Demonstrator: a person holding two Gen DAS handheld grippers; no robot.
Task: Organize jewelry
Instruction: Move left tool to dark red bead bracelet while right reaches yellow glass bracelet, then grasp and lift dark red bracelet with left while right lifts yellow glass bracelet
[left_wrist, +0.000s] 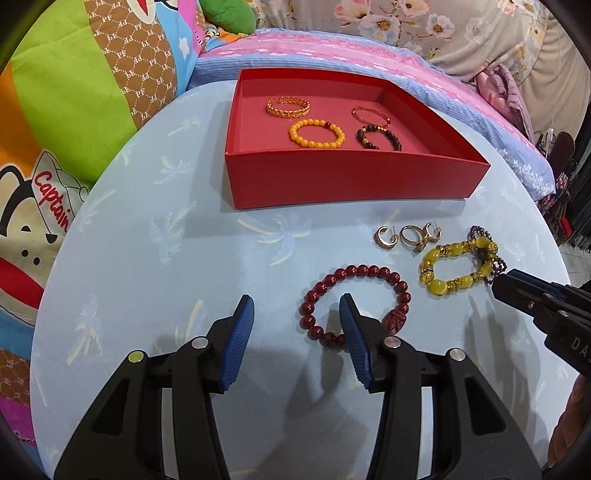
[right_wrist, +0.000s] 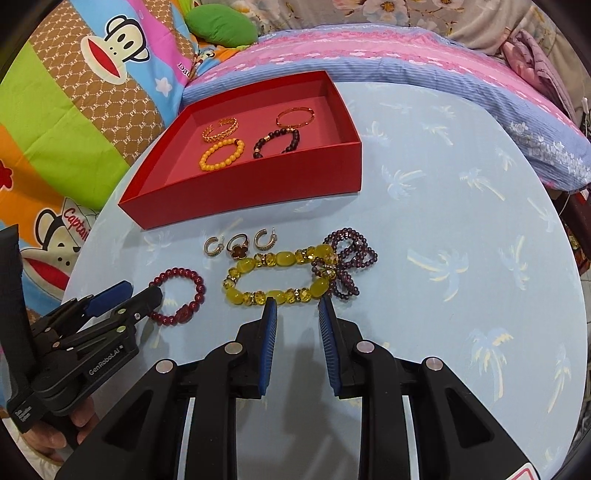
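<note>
We hold L gripper over the dark red bead bracelet, jaws moderately wide, nothing held; its right pad sits inside the loop, left pad outside at 9 o'clock. R gripper jaws narrow, empty, just short of the yellow bead bracelet. Red tray at 12 o'clock w/ four bracelets in.

Risks, our judgement: round beads may roll off the pads on closing. The purple bead strand is tangled w/ the yellow one, so it may get dragged along and sweep the earrings and ring at 11 o'clock.
</note>
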